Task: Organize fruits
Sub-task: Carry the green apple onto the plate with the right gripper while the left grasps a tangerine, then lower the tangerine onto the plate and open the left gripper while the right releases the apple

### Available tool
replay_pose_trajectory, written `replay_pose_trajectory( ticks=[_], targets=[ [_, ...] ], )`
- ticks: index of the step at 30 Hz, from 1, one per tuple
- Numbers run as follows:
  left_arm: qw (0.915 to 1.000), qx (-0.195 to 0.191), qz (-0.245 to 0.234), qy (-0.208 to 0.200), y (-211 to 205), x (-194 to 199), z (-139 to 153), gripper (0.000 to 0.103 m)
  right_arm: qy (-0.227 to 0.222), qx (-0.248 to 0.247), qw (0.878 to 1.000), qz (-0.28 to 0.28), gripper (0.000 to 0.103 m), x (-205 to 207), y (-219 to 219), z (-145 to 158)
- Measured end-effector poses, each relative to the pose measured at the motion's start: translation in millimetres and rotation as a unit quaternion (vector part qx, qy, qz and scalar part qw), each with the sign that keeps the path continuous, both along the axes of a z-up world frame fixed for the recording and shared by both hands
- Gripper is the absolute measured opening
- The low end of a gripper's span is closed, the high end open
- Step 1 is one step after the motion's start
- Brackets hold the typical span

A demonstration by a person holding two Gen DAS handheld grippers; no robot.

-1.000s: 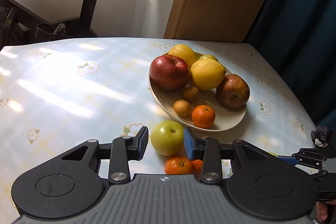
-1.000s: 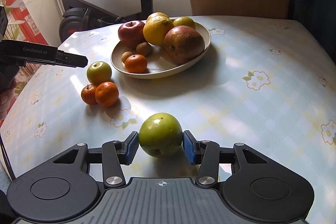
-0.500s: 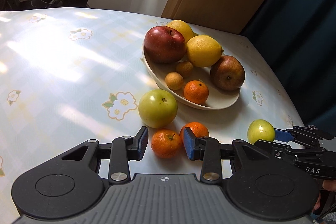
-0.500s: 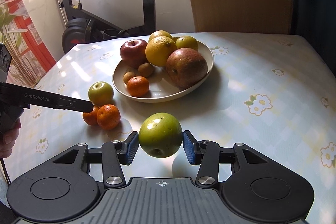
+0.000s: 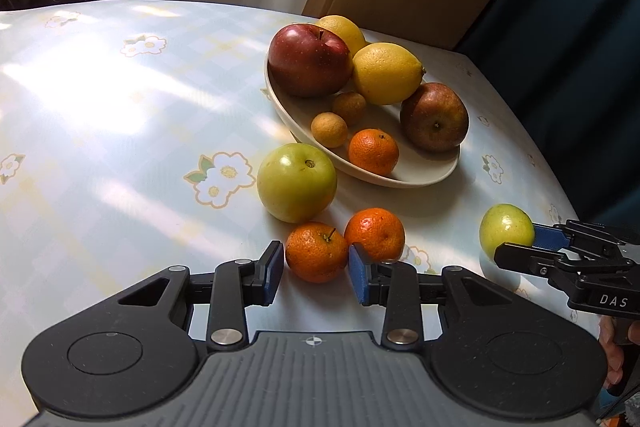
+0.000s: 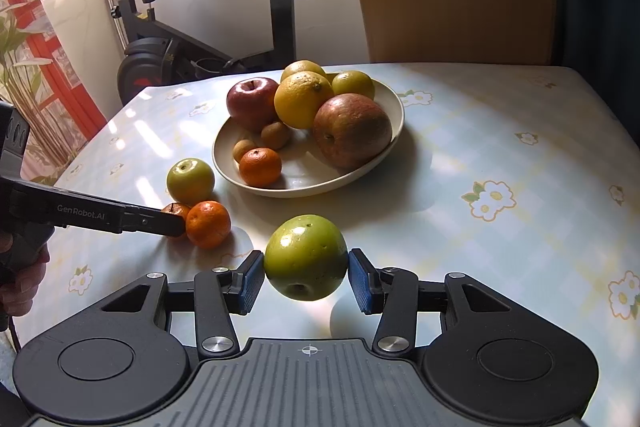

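A tangerine (image 5: 316, 253) lies on the table between the blue pads of my left gripper (image 5: 315, 250), with slim gaps on both sides; the jaws stand open around it. A second tangerine (image 5: 376, 233) touches it on the right, and a green apple (image 5: 296, 181) sits just beyond, against the cream bowl (image 5: 400, 183). My right gripper (image 6: 306, 275) is shut on another green apple (image 6: 306, 257), held a little above the table. From the right wrist view, the left gripper's finger (image 6: 152, 221) hides most of the first tangerine.
The bowl (image 6: 320, 189) holds a red apple (image 6: 252, 103), a brownish apple (image 6: 352, 131), lemons, a tangerine and two small brown fruits. An exercise bike (image 6: 160, 43) stands beyond the table's far left edge. A wooden panel and a dark curtain rise behind.
My left gripper came down and in over the two tangerines; one now lies between its pads. The right gripper kept its hold on the green apple and barely moved.
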State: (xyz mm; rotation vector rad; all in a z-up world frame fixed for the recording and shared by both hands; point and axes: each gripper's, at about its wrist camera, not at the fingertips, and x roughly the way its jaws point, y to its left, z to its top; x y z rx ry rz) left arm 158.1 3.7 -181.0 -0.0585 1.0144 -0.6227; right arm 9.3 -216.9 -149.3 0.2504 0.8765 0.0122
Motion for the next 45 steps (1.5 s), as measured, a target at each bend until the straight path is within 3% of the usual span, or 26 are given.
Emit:
replay_pose_trajectory(
  ticks=[8, 18, 26, 35, 45],
  targets=[
    [0.9998, -0.005, 0.003, -0.017, 5, -6, 9, 0.035, -0.007, -0.012, 1.000, 0.009, 0.042, 7, 1, 3],
    [0.9984, -0.011, -0.005, -0.056, 2, -4, 39, 0.035, -0.033, -0.038, 0.998, 0.031, 0.042, 47, 3, 11],
    [0.9964, 0.003, -0.017, -0.083, -19, 21, 52, 0.035, -0.031, -0.037, 0.998, 0.039, 0.042, 72, 11, 1],
    [0.9963, 0.040, -0.015, -0.074, -40, 65, 37, 0.035, -0.023, -0.037, 0.999, 0.031, 0.042, 86, 13, -8],
    [0.9959, 0.057, -0.017, -0.068, -48, 72, 25, 0.036, -0.019, -0.038, 0.999, 0.023, 0.043, 87, 12, -13]
  ],
)
